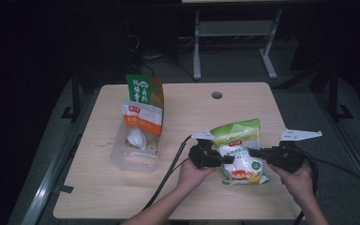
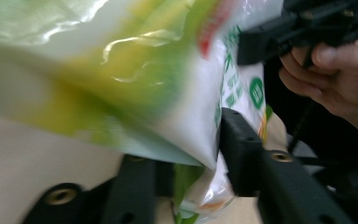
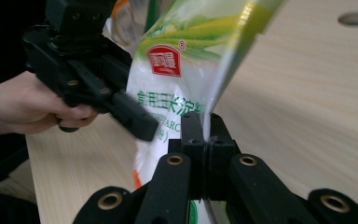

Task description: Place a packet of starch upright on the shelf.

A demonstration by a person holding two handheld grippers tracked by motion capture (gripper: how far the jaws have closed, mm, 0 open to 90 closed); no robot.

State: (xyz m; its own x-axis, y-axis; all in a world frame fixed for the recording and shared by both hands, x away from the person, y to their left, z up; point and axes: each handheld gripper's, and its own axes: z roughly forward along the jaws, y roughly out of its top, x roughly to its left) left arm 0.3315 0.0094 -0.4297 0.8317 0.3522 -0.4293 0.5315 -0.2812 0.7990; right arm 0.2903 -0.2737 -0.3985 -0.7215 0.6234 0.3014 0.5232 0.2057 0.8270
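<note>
While the clear plastic tub sat at the left of the wooden table with a small white packet lying in it, an orange-and-white bag leaning on its far rim and a green-and-orange bag standing behind, the work went on further right. A green-and-white bag of starch stood upright near the table's front edge, caught between both tools.

On its left side, the left gripper had its jaws partly closed around the bag's edge; whether the pads actually pressed on the plastic I could not tell. On its right side, the right gripper was clamped tight, pinching the bag's side seam.

My judgement was that the bag was being lifted for a carry, probably toward the tub with the other bags. That next move would call for a firm left-hand hold before swinging leftward, and enough height to clear the tub's rim.

From above, the whole layout showed, tub and bags included, but not the contact. The left gripper view showed the blurred bag close up, with film hanging between its jaws. The right gripper view showed the pinch itself: closed jaws with the thin seam rising from between them, and the printed red label.
</note>
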